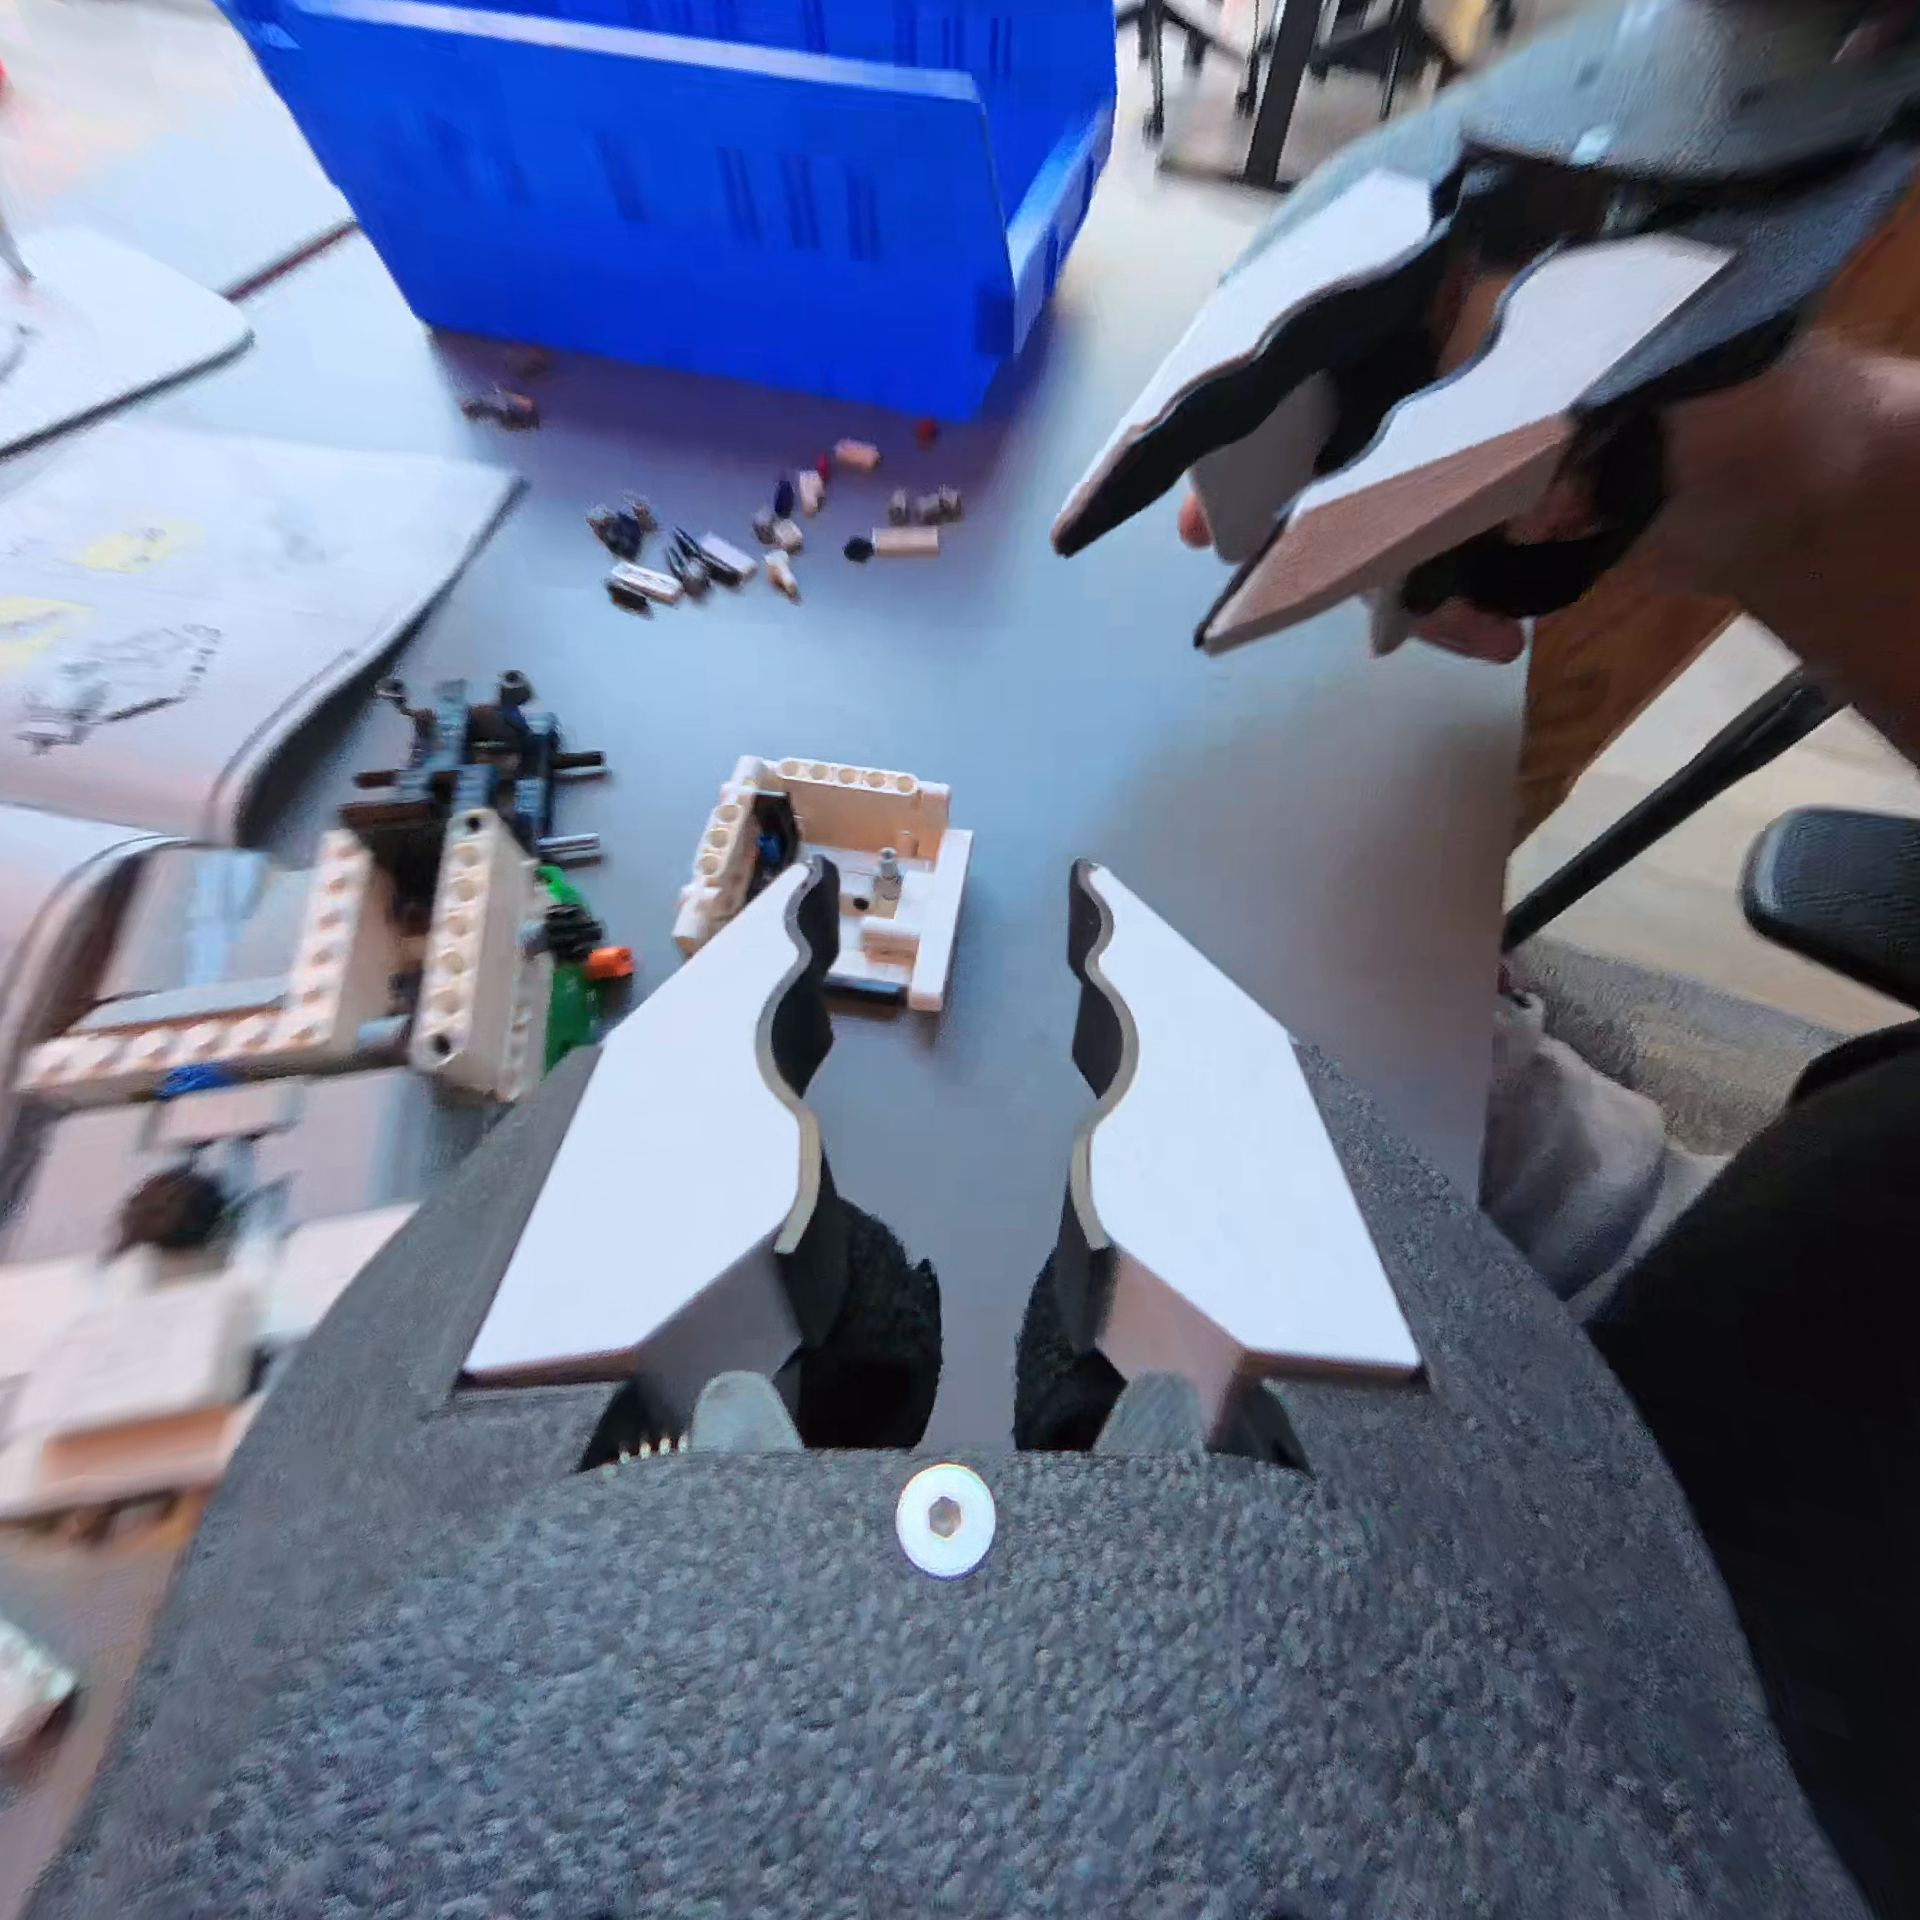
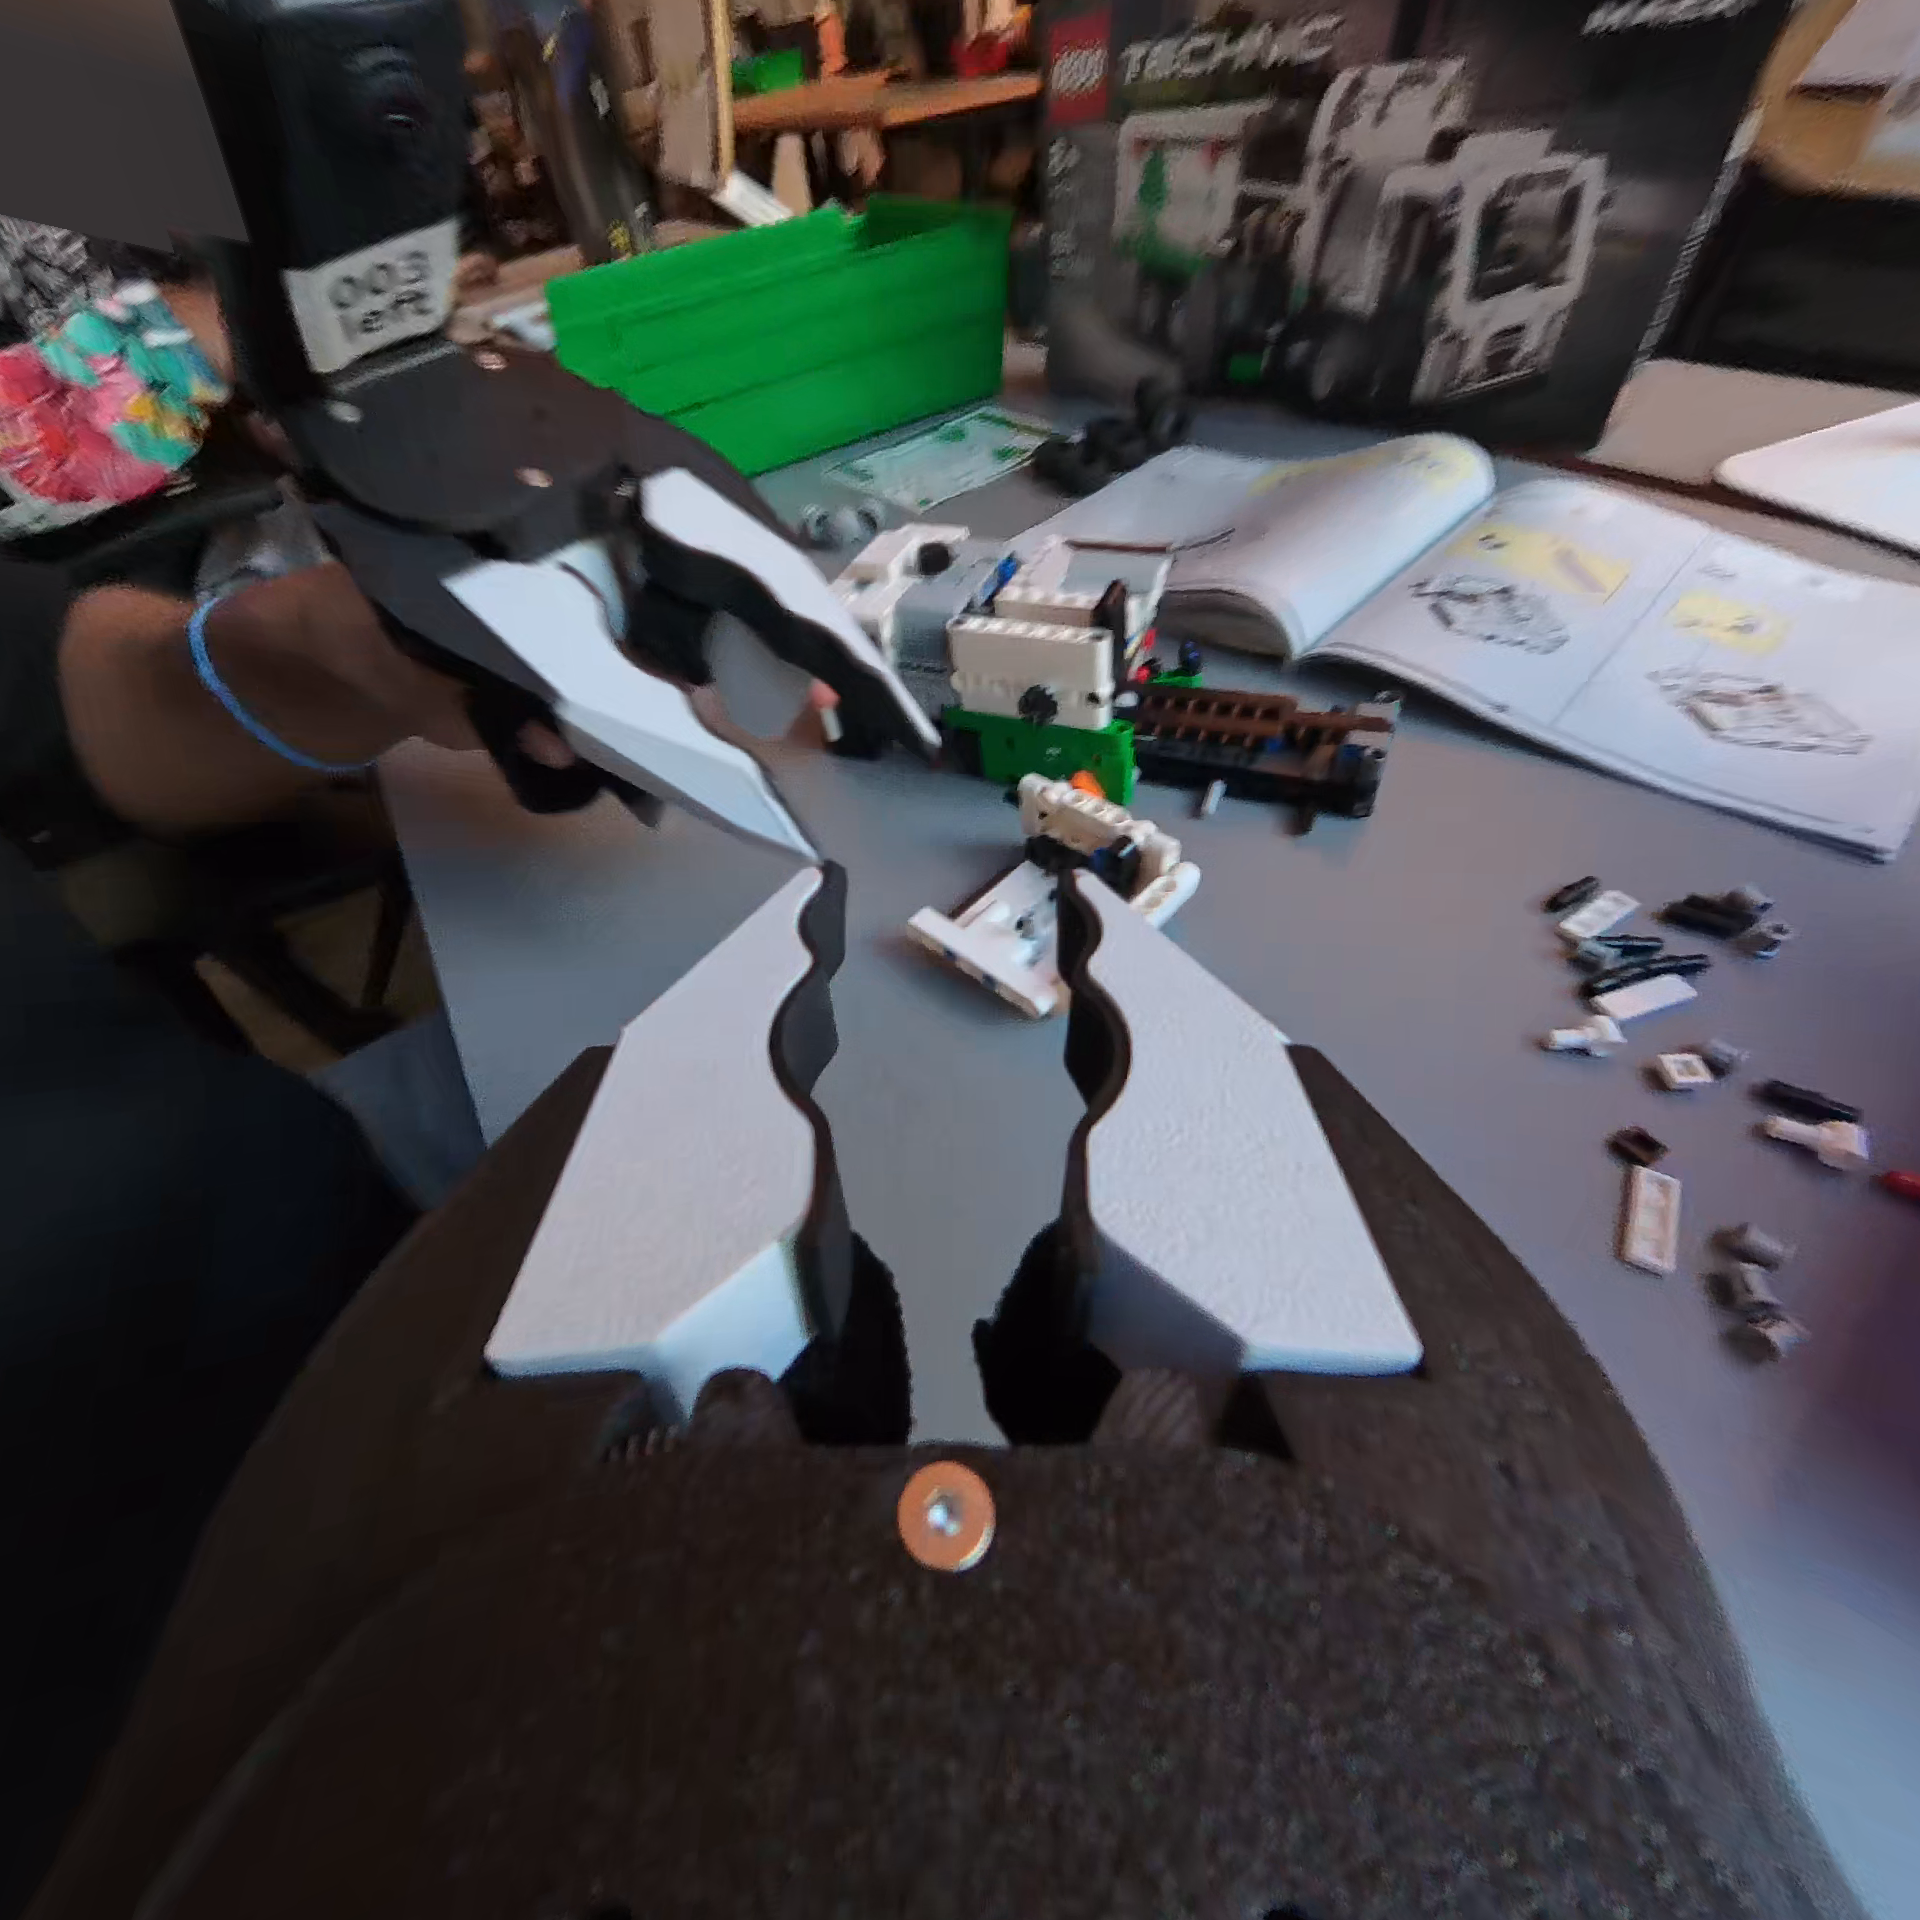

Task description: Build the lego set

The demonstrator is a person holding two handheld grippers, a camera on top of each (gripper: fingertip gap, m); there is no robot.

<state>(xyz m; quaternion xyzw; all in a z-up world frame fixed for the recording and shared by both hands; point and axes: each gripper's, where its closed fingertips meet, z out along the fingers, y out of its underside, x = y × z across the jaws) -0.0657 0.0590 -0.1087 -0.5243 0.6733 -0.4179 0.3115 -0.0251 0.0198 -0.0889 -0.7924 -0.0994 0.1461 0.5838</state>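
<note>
A small white Lego sub-assembly (image 1: 842, 883) lies on the dark table just beyond my left gripper (image 1: 951, 883), which is open and empty above it. It also shows in the right wrist view (image 2: 997, 920), just beyond my right gripper (image 2: 951, 883), open and empty. The larger white, green and black truck build (image 1: 457, 914) sits left of it, and it shows in the right wrist view (image 2: 1049, 675) too. Loose small parts (image 1: 769, 530) lie farther back; they show in the right wrist view (image 2: 1673, 1049) at the right. The right gripper (image 1: 1132, 592) shows in the left view, the left gripper (image 2: 873, 800) in the right view.
A blue bin (image 1: 707, 177) stands at the back. An open instruction booklet (image 2: 1507, 613) lies behind the truck build, with the set's box (image 2: 1382, 197) and a green bin (image 2: 790, 312) behind it. The table edge (image 1: 1496, 727) runs at the right, with chairs beyond. Spacing between my two grippers at the tips: around 7 cm.
</note>
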